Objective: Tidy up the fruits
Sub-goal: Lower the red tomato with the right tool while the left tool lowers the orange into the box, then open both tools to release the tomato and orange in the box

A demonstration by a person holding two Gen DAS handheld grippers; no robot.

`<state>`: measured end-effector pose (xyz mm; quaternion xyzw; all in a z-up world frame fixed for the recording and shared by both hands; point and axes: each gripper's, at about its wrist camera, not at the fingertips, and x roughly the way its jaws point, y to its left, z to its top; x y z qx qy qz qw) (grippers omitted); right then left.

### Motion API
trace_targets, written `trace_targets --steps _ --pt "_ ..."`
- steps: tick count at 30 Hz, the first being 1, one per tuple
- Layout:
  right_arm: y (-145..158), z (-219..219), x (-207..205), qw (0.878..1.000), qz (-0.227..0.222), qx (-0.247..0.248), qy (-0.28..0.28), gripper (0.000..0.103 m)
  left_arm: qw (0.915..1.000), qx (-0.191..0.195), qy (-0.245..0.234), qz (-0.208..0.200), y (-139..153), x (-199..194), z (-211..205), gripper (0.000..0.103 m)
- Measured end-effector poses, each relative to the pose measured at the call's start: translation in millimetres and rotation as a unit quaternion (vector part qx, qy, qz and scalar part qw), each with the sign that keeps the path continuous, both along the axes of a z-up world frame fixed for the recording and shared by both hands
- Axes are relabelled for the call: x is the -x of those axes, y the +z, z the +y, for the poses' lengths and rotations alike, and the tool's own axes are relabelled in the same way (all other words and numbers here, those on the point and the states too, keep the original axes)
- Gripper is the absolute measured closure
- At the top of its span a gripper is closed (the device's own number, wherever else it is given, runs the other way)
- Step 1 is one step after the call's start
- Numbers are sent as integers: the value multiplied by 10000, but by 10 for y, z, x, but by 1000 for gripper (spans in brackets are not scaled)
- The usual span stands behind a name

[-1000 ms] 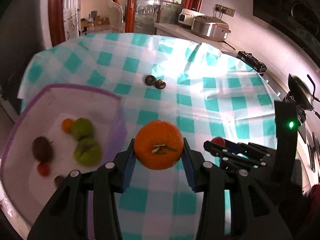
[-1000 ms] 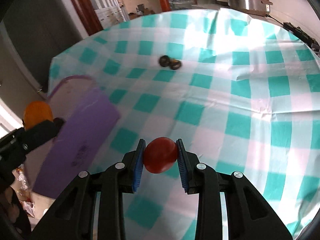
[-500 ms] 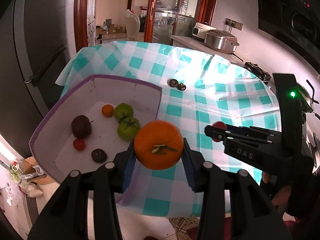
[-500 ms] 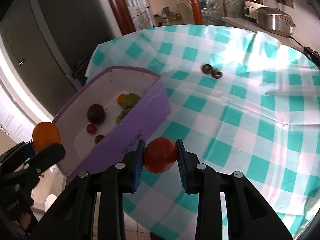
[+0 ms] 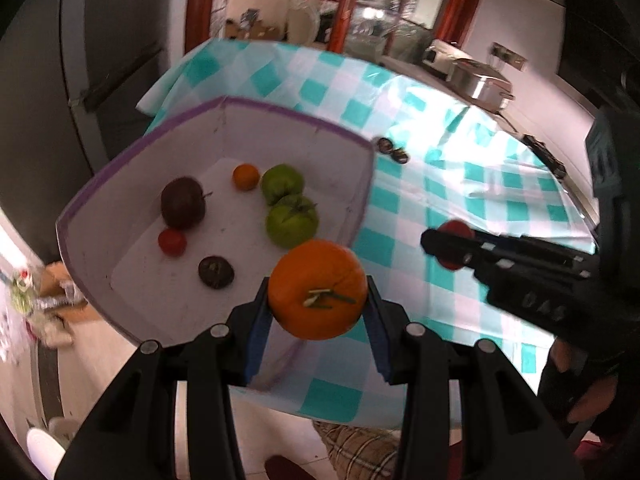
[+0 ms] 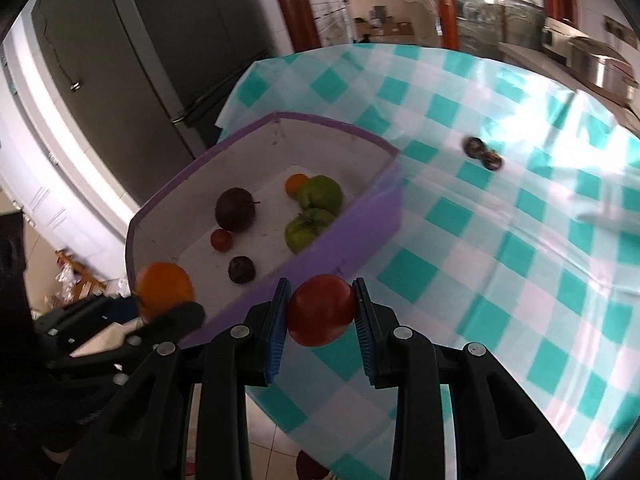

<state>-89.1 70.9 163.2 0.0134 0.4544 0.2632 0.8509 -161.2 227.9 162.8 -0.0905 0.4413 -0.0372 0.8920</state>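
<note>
My left gripper (image 5: 318,304) is shut on an orange (image 5: 317,289), held high over the near right corner of the purple-rimmed white bin (image 5: 296,120). My right gripper (image 6: 321,312) is shut on a red tomato (image 6: 321,309), held above the bin's near wall (image 6: 352,232). The bin holds two green tomatoes (image 5: 291,220), a small orange (image 5: 245,176), a dark purple fruit (image 5: 183,202), a small red tomato (image 5: 172,241) and a small dark fruit (image 5: 216,272). The orange also shows in the right wrist view (image 6: 165,289).
The bin sits at the left end of a teal-and-white checked table (image 6: 500,240). Two small dark fruits (image 6: 482,152) lie together on the cloth beyond the bin. A counter with a steel pot (image 5: 480,80) runs behind the table. A dark fridge (image 6: 180,40) stands left.
Both grippers have risen and pulled back from the table with their fruit, swinging left toward the bin. The bin now shows in full in both views.
</note>
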Motion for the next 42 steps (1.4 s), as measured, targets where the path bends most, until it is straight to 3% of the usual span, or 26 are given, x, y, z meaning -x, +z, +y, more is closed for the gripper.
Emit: trace_targets --steps 6,11,15,19,24,29,32,34,37,42 --pt "-10 184 -434 9987 171 -297 371 72 9997 149 133 156 -92 -278 103 59" --pt "-38 395 -818 9958 367 -421 732 72 9941 254 896 549 -306 -536 405 59" --pt "-185 768 -1057 9895 615 -124 1300 72 9859 186 1384 921 -477 -664 615 59" --pt "-379 1237 -1155 9724 828 449 2134 72 9802 -61 1571 1203 -606 -715 692 59" --pt "-746 1830 -1253 9283 890 1588 3242 72 9708 -651 1602 1665 -692 -879 713 59" --pt "-1044 2163 -1533 9002 1693 1902 3534 72 9551 -1059 1548 2295 -840 -1090 831 59" --pt "-1140 2252 -1485 8794 1820 2293 3753 72 9424 -1114 1679 2668 -869 -1116 901 59" --pt "-1118 2259 -1454 8724 1795 2347 3894 72 9377 -1032 1833 2765 -841 -1104 979 59" --pt "-1045 2287 -1453 8686 1525 2449 4028 72 9328 -1283 1786 2854 -789 -1170 1018 59" --pt "-1197 2409 -1545 8665 1724 2561 3924 72 9162 -1447 1575 3388 -1008 -1372 1053 59"
